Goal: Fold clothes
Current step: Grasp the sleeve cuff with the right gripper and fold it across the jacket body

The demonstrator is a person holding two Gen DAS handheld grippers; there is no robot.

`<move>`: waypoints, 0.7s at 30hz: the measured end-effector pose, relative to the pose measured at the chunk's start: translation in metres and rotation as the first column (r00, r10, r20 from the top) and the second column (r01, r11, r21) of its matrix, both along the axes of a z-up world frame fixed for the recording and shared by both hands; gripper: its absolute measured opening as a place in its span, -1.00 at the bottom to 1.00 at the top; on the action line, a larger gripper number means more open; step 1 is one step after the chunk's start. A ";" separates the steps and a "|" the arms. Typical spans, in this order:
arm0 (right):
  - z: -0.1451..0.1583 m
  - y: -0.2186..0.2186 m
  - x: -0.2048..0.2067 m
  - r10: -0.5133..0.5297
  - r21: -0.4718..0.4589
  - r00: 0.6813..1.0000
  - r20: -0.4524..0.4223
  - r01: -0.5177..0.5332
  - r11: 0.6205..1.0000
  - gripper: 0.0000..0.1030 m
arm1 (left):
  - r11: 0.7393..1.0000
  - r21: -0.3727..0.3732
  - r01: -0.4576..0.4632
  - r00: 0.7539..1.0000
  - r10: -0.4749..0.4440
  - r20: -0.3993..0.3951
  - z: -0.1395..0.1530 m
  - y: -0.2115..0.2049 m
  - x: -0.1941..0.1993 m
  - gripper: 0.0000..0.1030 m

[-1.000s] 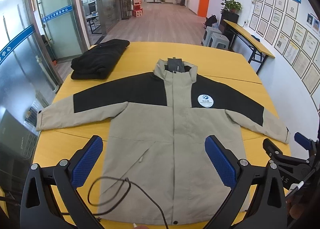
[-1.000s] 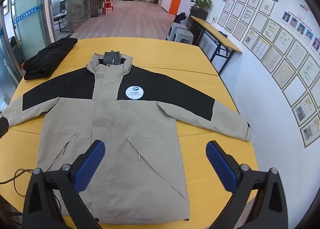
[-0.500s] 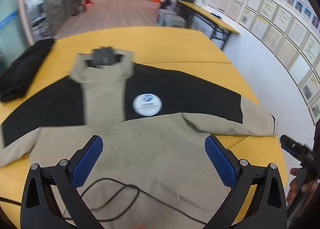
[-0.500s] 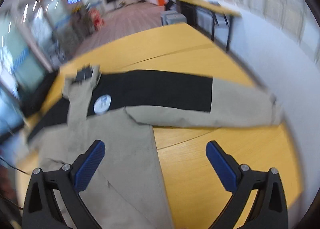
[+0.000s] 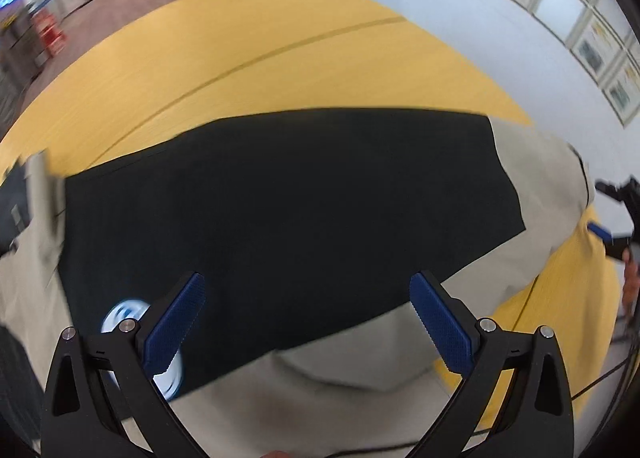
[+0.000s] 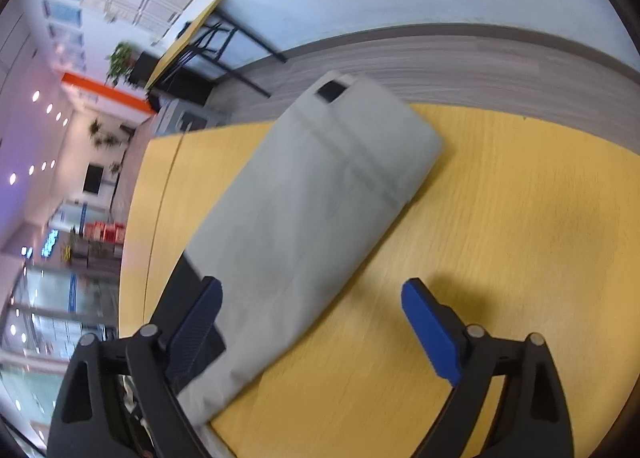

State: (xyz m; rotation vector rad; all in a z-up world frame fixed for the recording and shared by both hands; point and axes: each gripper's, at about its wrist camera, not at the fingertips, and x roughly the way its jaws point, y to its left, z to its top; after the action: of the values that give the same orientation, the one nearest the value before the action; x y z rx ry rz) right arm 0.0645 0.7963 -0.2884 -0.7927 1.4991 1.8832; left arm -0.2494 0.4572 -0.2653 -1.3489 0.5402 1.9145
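Beige jacket sleeve between closing right gripper jaws, untouched, left gripper jaws wide, empty.

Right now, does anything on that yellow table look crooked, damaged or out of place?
Nothing stands out. The beige-and-black jacket lies spread flat on the yellow wooden table, one beige sleeve stretched toward the table's edge. Both frames are blurred, so small flaws could escape notice.

sleeve blocks left, bare table right
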 end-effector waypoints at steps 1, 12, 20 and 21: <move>-0.007 0.006 -0.003 -0.005 -0.007 1.000 0.000 0.005 1.000 0.62 | 0.999 -0.017 0.030 0.999 -0.030 0.009 -0.006 0.010 0.001 1.00; -0.025 0.020 -0.009 -0.016 0.062 1.000 -0.009 0.017 0.998 -0.96 | 0.990 -0.106 0.098 0.995 -0.097 0.007 -0.032 0.058 0.016 1.00; 0.062 0.000 -0.018 0.036 0.267 0.982 -0.185 0.015 0.964 -0.98 | 1.000 0.014 0.021 1.000 -0.021 0.015 0.007 0.021 0.018 1.00; 0.081 -0.007 -0.022 0.065 0.316 0.978 -0.200 0.001 0.949 -0.98 | 0.996 0.077 -0.040 0.999 0.039 0.016 0.022 -0.002 0.015 1.00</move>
State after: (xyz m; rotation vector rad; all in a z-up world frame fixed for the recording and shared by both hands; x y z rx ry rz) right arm 0.0428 0.7888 -0.2070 -0.4860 1.2599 2.2148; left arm -0.2340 0.4550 -0.2436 -1.3315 0.4309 1.9359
